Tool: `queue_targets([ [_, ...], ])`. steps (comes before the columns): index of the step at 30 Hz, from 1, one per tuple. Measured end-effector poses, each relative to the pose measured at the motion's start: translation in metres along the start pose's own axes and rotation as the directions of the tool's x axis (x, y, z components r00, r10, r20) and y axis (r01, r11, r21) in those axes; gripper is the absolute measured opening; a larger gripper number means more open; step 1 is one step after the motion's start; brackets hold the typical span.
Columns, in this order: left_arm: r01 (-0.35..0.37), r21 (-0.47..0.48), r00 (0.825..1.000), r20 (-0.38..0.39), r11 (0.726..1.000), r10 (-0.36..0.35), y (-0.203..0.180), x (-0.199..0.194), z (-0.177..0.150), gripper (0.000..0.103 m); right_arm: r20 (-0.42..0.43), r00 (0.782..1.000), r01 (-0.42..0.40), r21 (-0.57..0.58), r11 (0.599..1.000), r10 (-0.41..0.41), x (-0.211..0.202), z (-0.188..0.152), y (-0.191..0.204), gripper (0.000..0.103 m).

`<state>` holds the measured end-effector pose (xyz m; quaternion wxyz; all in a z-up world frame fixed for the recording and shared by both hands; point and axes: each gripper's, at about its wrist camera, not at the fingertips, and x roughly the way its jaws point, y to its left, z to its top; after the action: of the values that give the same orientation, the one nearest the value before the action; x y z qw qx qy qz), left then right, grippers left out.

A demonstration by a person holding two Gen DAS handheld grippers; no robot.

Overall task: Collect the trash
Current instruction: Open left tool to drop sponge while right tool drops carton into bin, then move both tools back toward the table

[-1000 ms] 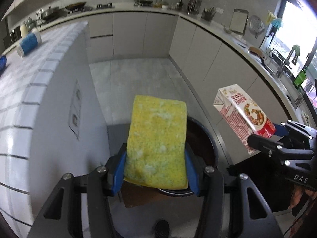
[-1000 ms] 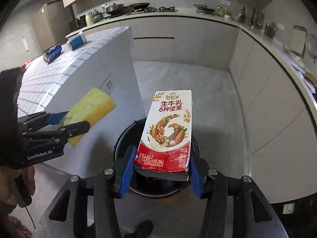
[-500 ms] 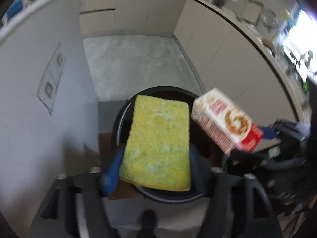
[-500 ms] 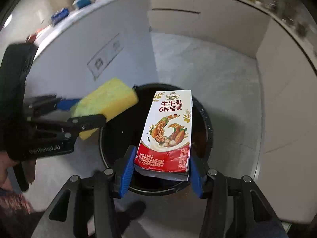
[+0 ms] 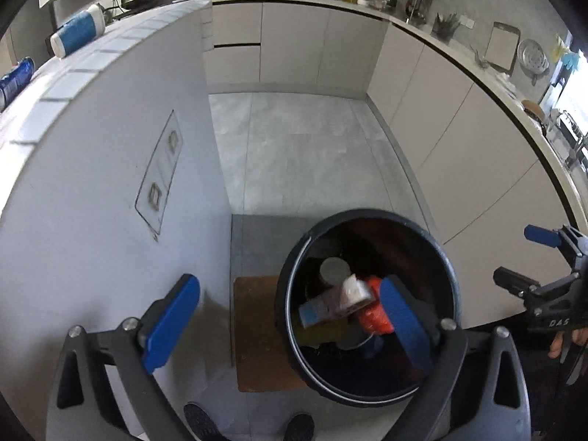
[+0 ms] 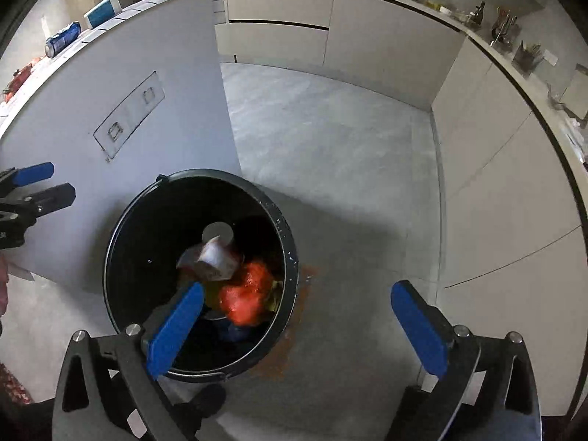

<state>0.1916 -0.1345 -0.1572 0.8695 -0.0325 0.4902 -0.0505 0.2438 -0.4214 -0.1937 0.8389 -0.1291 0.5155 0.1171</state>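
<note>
Now the milk carton (image 6: 215,261) lies in the black bin (image 6: 290,257), both grippers (image 5: 286,312) (image 6: 297,316) having just sprung wide and empty, while cans (image 6: 62,38) wait on the tiled counter (image 5: 55,84).

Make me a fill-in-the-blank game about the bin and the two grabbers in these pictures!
1. The milk carton now lies inside the black ____.
2. Both the left gripper and the right gripper have their jaws wide ____, after just opening.
3. The pads on the fingers are coloured ____.
4. Up on the tiled counter lies a blue and white ____ on its side.

Missing words: bin; open; blue; cup
</note>
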Motion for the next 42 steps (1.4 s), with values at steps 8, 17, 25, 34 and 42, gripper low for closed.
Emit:
queue_targets([
  [8, -0.010, 0.039, 0.997, 0.077, 0.999, 0.007, -0.012, -0.036, 0.011, 0.103, 0.077, 0.996, 0.050, 0.040, 0.998, -0.053, -0.031, 0.008, 0.004, 0.103],
  [17, -0.009, 0.046, 0.983, 0.184, 0.999, 0.001, -0.007, -0.079, 0.027, 0.103, 0.184, 0.980, 0.058, 0.082, 0.995, -0.072, -0.080, 0.021, 0.021, 0.103],
  [25, -0.021, 0.024, 0.970, 0.242, 0.999, 0.015, 0.012, -0.103, 0.032, 0.103, 0.239, 0.968, 0.053, 0.105, 0.993, -0.077, -0.106, 0.038, 0.042, 0.103],
  [34, -0.075, -0.053, 0.949, 0.302, 0.996, 0.087, 0.064, -0.137, 0.034, 0.103, 0.332, 0.942, 0.004, 0.122, 0.993, -0.044, -0.139, 0.066, 0.080, 0.103],
  [42, -0.140, -0.135, 0.924, 0.338, 0.981, 0.179, 0.123, -0.157, 0.038, 0.103, 0.401, 0.916, -0.031, 0.088, 0.996, -0.007, -0.151, 0.107, 0.132, 0.103],
])
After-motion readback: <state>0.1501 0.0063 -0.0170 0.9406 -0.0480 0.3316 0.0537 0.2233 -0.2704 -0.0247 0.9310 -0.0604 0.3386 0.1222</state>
